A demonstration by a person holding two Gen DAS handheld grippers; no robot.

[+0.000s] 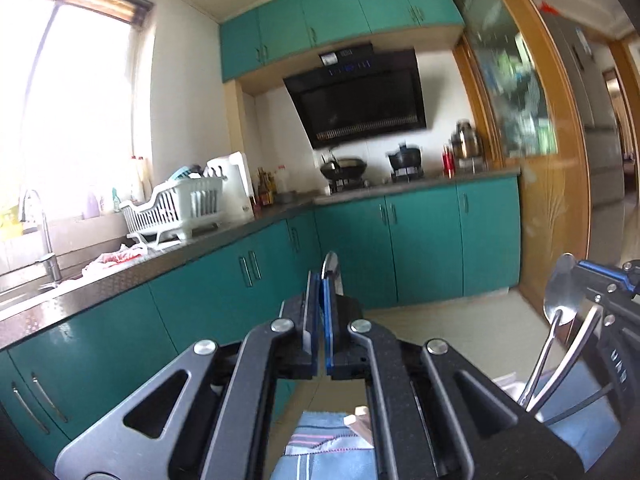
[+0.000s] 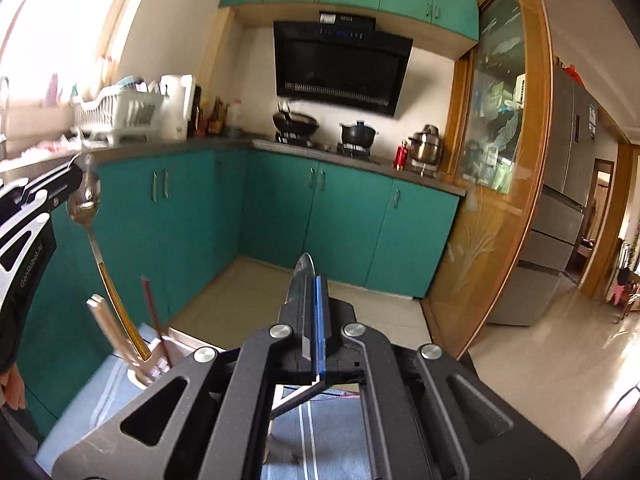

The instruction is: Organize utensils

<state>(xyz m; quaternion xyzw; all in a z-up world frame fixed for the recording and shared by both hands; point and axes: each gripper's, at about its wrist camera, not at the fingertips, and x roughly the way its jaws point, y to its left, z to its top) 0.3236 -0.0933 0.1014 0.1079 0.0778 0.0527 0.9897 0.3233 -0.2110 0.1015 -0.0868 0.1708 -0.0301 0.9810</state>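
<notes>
Steel catches the light in both our hands. Our left claw (image 1: 323, 280) is clamped tight on a spoon (image 2: 83, 200), gripping it by the bowl so that the gold-toned handle hangs down and away toward a holder (image 2: 150, 364) that stands on a blue striped cloth (image 2: 332, 436). Chopsticks (image 2: 151, 312) and a pale handle (image 2: 108, 328) stick up out of that holder. Our right claw (image 2: 314, 284) is likewise closed hard on a second spoon (image 1: 560, 300), bowl between the pads, its handle slanting down below the claw toward the cloth. Both spoons are held in the air, well clear of the cloth.

Beyond them we see teal cabinets (image 2: 352, 216), a dark counter (image 1: 168, 256) with a white dish rack (image 1: 176, 204), a stove carrying a wok (image 2: 296, 122) and a black pot (image 2: 359, 134), and a black range hood (image 2: 340, 68) above.
</notes>
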